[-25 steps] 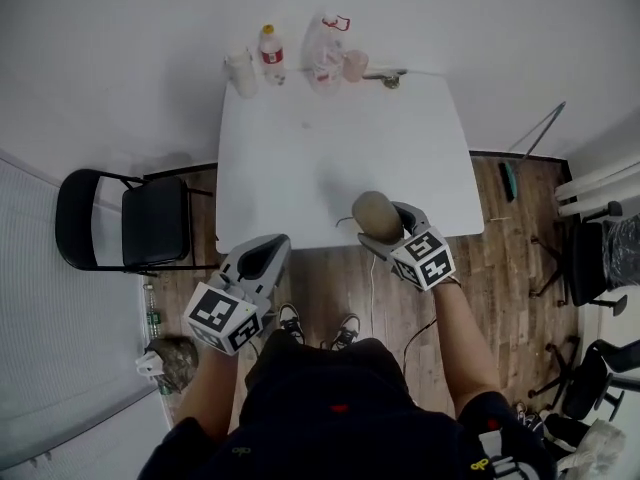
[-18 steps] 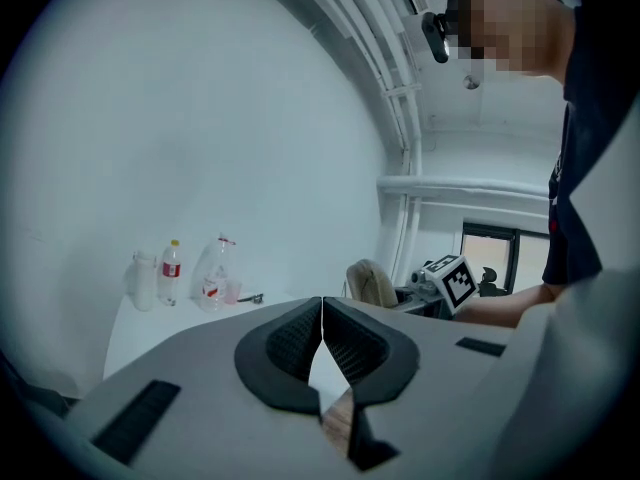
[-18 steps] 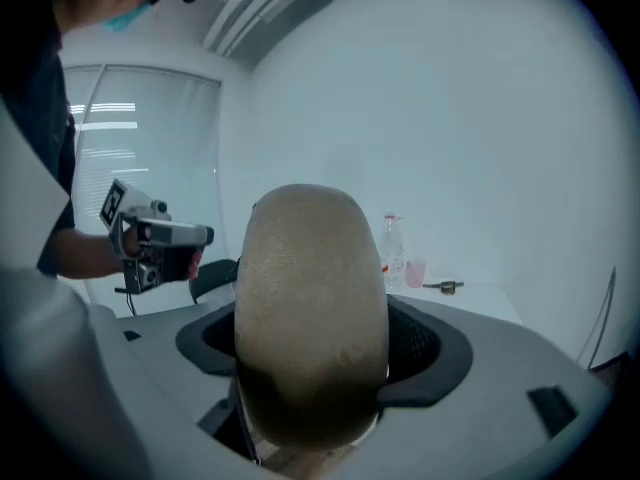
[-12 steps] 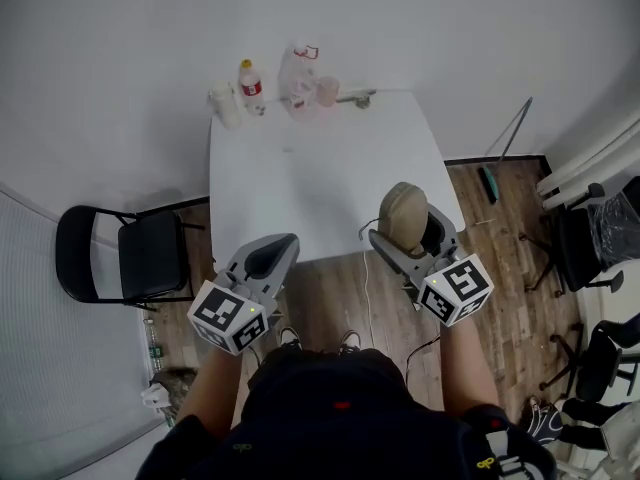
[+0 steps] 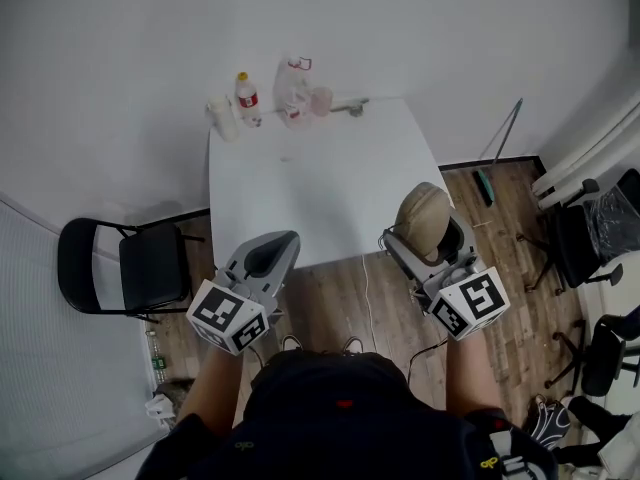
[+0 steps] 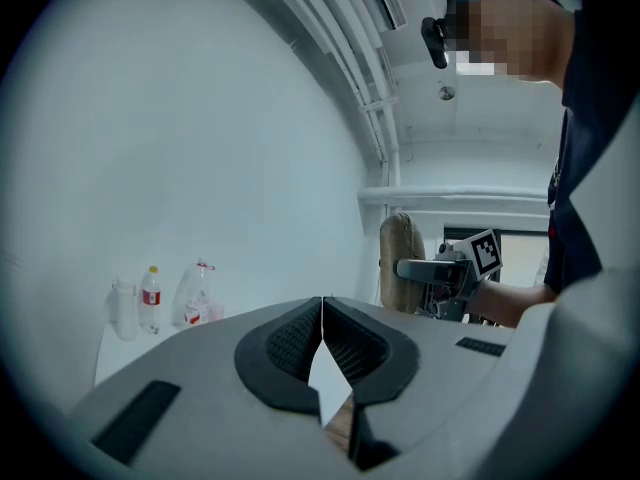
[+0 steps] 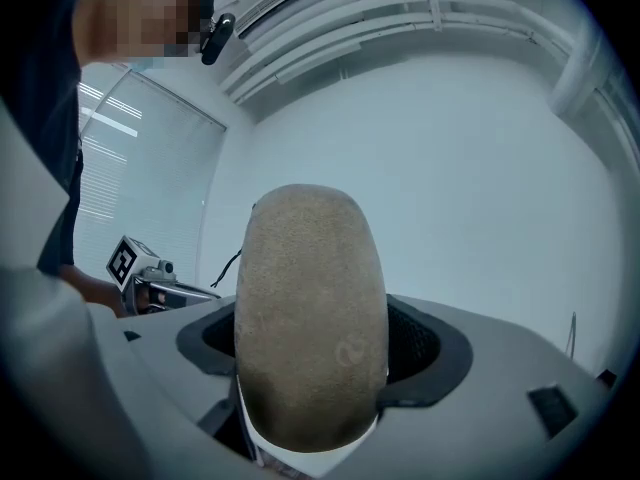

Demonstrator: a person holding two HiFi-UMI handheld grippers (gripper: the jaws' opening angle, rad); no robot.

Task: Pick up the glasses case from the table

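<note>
The tan glasses case (image 5: 423,218) is off the white table (image 5: 320,183) and held up at its front right corner. My right gripper (image 5: 432,240) is shut on it. In the right gripper view the glasses case (image 7: 310,313) fills the middle, standing between the two jaws. My left gripper (image 5: 268,258) hangs just off the table's front left edge, jaws shut with nothing between them. In the left gripper view the left gripper (image 6: 322,313) has its pads pressed together, and the glasses case (image 6: 398,263) shows upright in the distance.
Along the table's far edge stand a white cup (image 5: 219,115), a red-labelled bottle (image 5: 246,98), a clear plastic jug (image 5: 290,93) and a pink cup (image 5: 321,100). A black folding chair (image 5: 125,266) stands left of the table. Office chairs (image 5: 600,238) crowd the right.
My right gripper has carried the glasses case up and to the right, away from the table's front edge. The left gripper has stayed about where it was, still shut.
</note>
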